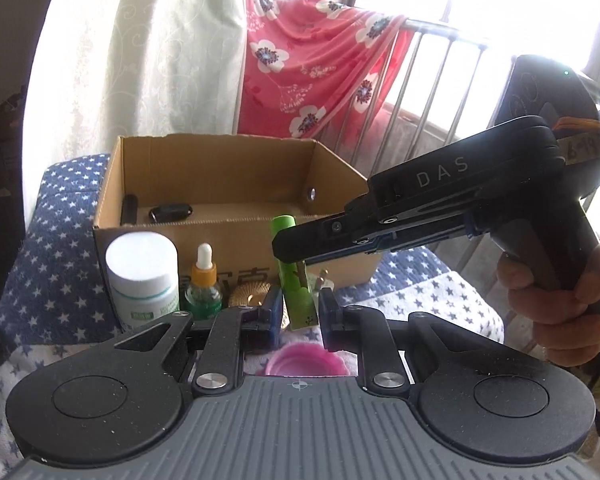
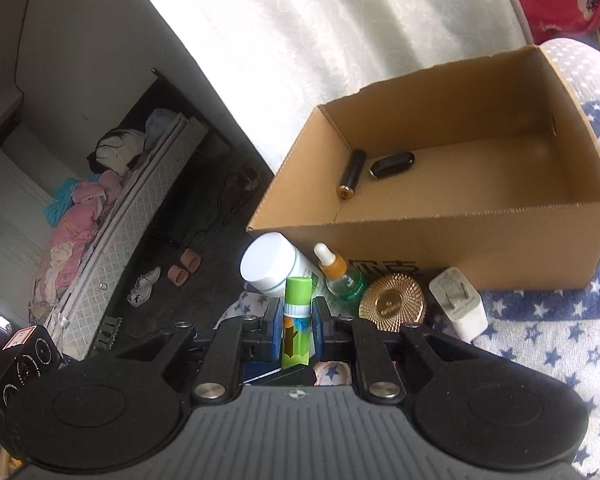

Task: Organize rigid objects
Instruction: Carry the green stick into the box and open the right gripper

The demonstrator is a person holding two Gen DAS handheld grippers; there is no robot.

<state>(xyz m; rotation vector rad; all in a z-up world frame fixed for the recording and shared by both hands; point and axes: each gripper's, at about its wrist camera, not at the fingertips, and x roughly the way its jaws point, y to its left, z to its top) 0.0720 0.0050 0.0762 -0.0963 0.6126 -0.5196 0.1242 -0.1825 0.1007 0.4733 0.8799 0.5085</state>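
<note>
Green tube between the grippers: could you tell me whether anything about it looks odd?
Yes: the green tube is gripped by both the left gripper and the right gripper at once, unusual for one small item.

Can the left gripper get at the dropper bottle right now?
Probably not: the left gripper is shut on the green tube, which the right gripper also grips. The dropper bottle itself stands unobstructed before the cardboard box.
</note>
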